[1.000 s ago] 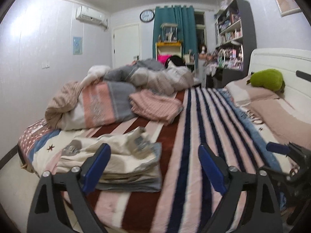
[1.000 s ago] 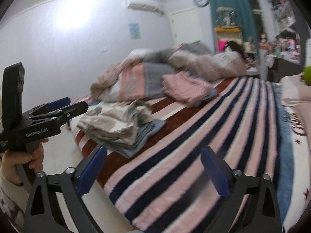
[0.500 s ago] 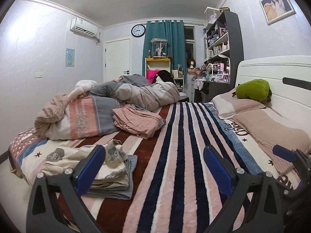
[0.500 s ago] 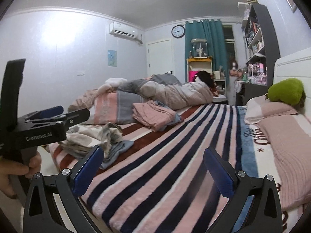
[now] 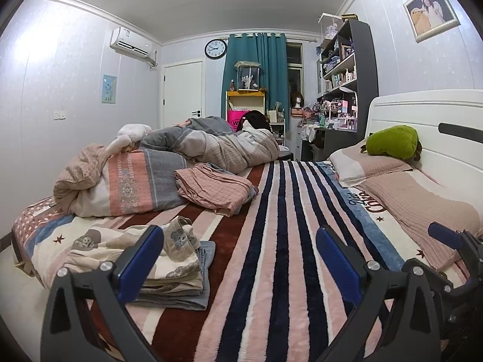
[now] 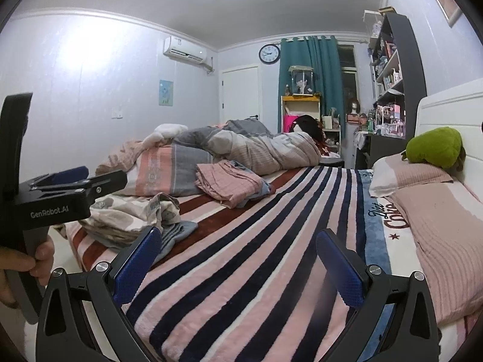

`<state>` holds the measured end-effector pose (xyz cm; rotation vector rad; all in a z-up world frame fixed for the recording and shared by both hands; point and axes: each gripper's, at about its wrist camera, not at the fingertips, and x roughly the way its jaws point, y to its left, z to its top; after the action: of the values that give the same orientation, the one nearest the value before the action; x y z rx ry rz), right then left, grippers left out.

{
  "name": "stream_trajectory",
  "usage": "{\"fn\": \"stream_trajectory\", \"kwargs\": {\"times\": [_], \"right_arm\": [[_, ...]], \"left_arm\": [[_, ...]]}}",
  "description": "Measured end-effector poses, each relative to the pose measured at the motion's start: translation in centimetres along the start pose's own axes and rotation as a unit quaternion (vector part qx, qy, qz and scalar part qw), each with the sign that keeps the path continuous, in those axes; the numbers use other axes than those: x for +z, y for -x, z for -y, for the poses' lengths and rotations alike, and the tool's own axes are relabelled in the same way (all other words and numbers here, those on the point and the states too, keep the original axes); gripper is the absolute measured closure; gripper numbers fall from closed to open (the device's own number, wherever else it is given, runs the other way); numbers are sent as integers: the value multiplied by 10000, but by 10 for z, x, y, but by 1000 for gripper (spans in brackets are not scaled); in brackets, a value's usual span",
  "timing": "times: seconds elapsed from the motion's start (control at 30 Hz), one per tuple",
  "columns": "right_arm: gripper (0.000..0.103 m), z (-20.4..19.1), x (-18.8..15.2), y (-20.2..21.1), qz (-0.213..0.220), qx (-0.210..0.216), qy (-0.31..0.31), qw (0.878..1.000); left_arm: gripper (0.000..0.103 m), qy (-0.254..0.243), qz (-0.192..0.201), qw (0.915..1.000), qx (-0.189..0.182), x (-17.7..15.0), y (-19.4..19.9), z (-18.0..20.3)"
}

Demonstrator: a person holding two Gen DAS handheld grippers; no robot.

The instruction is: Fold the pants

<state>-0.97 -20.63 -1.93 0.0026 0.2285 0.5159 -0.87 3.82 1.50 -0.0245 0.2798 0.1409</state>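
Facing down a bed under a pink, navy and maroon striped plush blanket [image 5: 280,241] — both views have swung up from the near-left corner to a level look along it.

Left tool [image 5: 240,259]: blue-padded fingers spread wide, nothing between them. Right tool [image 6: 238,259]: likewise wide and empty.

Pants: a folded stack of cream cartoon-print fabric over blue-grey cloth [image 5: 169,268] lies on the bed's near-left corner, apart from both tools. With both tools now pulled clear of it, that piece looks finished. A loosely folded pink checked garment [image 5: 215,188] lies further up, just beside the heaped quilt [image 5: 145,178] — possibly the next item.

View differences: only the right wrist view shows the hand [image 6: 18,268] gripping the left tool's handle; only the left shows the framed picture [image 5: 431,10] whole.
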Motion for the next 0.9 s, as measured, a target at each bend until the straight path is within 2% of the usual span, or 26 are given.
{"fn": "stream_trajectory", "kwargs": {"times": [0.9], "right_arm": [[1, 2, 0, -1, -8, 30, -51, 10000]], "left_arm": [[2, 4, 5, 10000, -10, -2, 2, -5]]}}
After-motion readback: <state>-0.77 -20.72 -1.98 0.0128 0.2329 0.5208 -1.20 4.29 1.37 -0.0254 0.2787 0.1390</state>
